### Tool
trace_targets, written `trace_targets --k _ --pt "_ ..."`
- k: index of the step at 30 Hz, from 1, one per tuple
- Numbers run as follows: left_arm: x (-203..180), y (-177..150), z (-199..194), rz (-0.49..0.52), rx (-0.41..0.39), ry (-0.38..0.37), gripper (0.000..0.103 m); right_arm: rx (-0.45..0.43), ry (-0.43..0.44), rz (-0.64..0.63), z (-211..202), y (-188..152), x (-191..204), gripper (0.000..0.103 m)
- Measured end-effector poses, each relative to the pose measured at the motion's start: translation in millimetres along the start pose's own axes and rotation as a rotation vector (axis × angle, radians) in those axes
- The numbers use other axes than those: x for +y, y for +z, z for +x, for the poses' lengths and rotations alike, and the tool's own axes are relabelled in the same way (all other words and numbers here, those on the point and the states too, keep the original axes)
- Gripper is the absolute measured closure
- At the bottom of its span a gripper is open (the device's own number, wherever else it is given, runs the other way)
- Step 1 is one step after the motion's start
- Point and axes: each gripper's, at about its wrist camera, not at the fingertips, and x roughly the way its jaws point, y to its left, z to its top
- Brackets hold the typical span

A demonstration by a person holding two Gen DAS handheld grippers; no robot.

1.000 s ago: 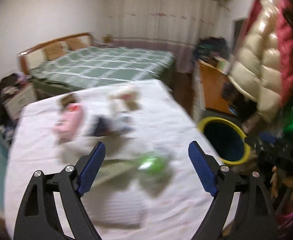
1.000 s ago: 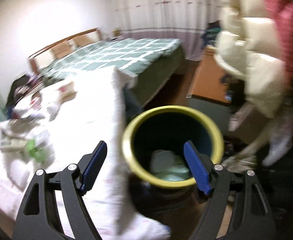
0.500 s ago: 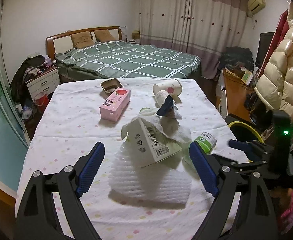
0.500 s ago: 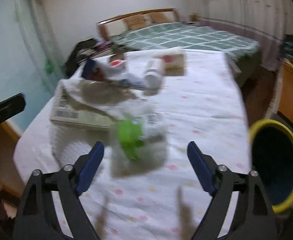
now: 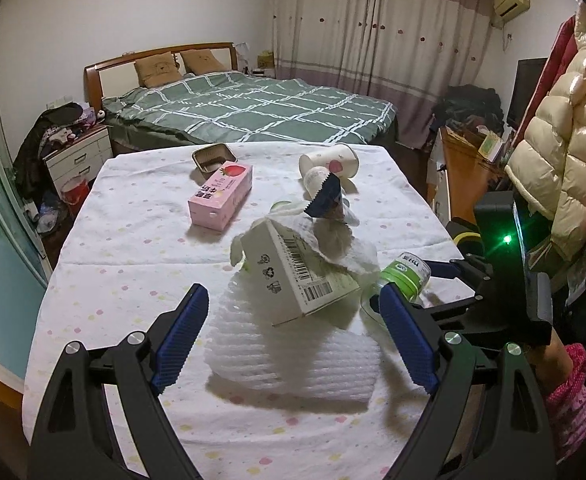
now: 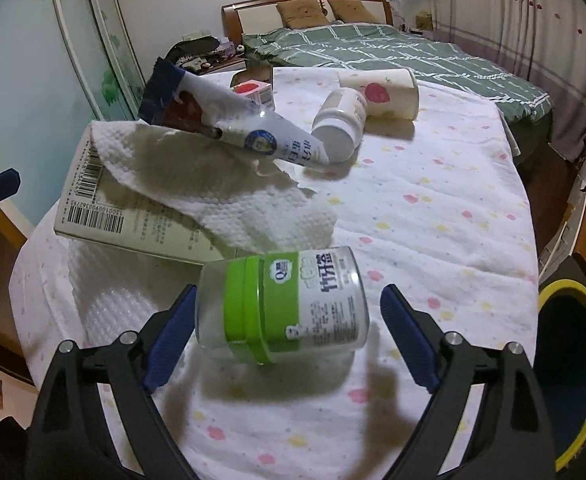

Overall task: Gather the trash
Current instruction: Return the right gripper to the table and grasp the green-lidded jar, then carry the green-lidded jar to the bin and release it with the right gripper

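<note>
Left gripper [image 5: 293, 336] hangs over the counter [image 5: 141, 264] w/ jaws wide apart, white foam wrap [image 5: 293, 356] between them, nothing gripped; a barcoded carton [image 5: 293, 276] leans on the foam, paper towel [image 6: 213, 184] draped over it; pink box [image 5: 220, 194] lies further back; right gripper [image 6: 287, 336], jaws apart, flanks a clear jar w/ green band [image 6: 281, 306] lying on its side, unclamped; yellow-rimmed bin [image 6: 573, 364] sits just off the counter's right edge.
</note>
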Motion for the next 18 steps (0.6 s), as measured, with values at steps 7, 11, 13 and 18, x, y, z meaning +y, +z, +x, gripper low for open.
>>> trace_targets --k 7,11,13,18 --pt "-4 -2 8 0.004 0.021 -0.007 0.017 0.003 0.025 0.007 1 -3 -1 0.033" --pt "-5 -2 11 0.007 0.027 -0.009 0.017 -0.015 0.036 0.034 -8 -9 -2 0.034" --pt "-5 -2 11 0.007 0.027 -0.009 0.017 -0.033 0.044 0.053 -16 -12 -3 0.034" --pt "-6 -2 16 0.009 0.036 -0.009 0.016 -0.082 0.021 0.106 -40 -22 -12 0.034"
